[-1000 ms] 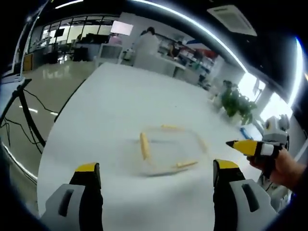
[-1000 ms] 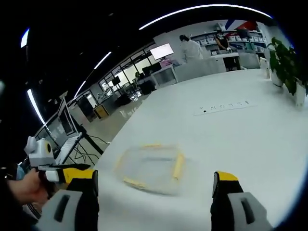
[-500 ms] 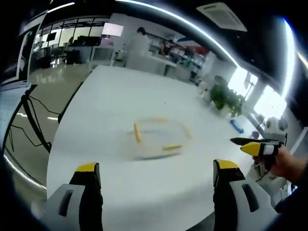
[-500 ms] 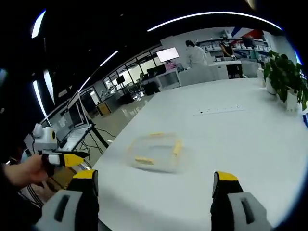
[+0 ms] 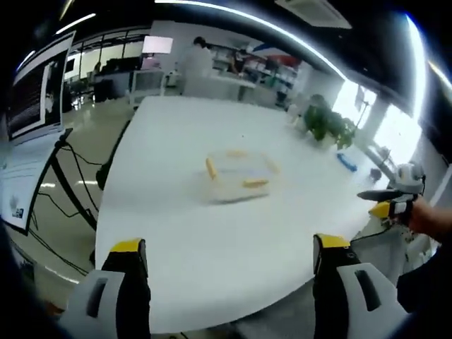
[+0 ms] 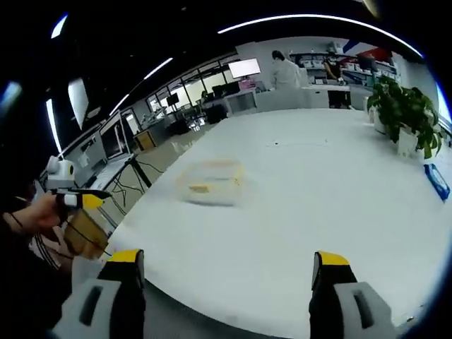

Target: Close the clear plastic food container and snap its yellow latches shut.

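— Where is the food container?

— The clear container [image 5: 236,175] is seen lying flat toward the far middle of the white bench [image 5: 183,233], well apart from both tools. Yellow latches [image 5: 210,168] are made out along its edges; whether they are snapped cannot be told at this distance.

— How are the tools held?

— The left tool [image 5: 229,254] and the right tool [image 6: 227,263] are both spread wide, and nothing is gripped.

— How is the container expected to handle?

— It is judged light, thin-walled and slippery, likely to slide when pushed. One side is best steadied while each latch is pressed down at its outer edge.
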`<state>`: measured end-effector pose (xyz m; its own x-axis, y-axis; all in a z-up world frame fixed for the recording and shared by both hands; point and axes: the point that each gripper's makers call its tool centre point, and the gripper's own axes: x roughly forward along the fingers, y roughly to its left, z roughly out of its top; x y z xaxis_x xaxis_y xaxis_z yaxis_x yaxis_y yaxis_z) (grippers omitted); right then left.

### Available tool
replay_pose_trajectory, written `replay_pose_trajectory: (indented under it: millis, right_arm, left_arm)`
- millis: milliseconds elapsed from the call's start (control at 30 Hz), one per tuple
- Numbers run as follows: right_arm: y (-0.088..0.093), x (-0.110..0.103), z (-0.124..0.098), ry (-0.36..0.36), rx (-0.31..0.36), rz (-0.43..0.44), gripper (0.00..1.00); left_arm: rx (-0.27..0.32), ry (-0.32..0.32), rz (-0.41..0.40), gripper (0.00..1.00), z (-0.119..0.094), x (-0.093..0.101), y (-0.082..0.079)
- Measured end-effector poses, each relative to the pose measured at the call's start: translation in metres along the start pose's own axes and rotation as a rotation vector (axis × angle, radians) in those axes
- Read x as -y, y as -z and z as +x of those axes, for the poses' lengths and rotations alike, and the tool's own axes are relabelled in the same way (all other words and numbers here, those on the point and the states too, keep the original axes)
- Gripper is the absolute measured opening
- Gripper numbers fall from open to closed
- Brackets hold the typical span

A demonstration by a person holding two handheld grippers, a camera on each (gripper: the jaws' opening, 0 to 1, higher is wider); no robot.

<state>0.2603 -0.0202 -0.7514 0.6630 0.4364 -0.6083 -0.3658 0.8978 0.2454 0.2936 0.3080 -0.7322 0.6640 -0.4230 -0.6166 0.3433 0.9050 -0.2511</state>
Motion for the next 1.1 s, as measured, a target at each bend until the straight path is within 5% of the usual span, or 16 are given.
replay_pose_trajectory:
  millis: [200, 267, 367, 833, 1100]
  right_arm:
    - [0.019, 0.008, -0.023, 0.025, 0.002, 0.028, 1.0]
    - [0.037, 0.014, -0.028, 0.076, -0.046, -0.046, 1.0]
    - [0.052, 0.01, -0.028, 0.053, -0.06, 0.02, 0.99]
    - [0.045, 0.007, -0.032, 0.045, -0.043, 0.022, 0.98]
    - [0.041, 0.015, -0.039, 0.047, -0.035, 0.115, 0.98]
  left_arm:
    - [-0.044, -0.013, 0.011, 0.95, -0.012, -0.002, 0.029]
    - [-0.048, -0.031, 0.029, 0.95, -0.016, -0.005, 0.035]
    - [-0.051, -0.032, 0.027, 0.95, -0.019, -0.003, 0.04]
    - [-0.059, -0.035, 0.056, 0.95, -0.024, -0.002, 0.043]
    - [-0.071, -0.054, 0.079, 0.93, -0.023, -0.003, 0.053]
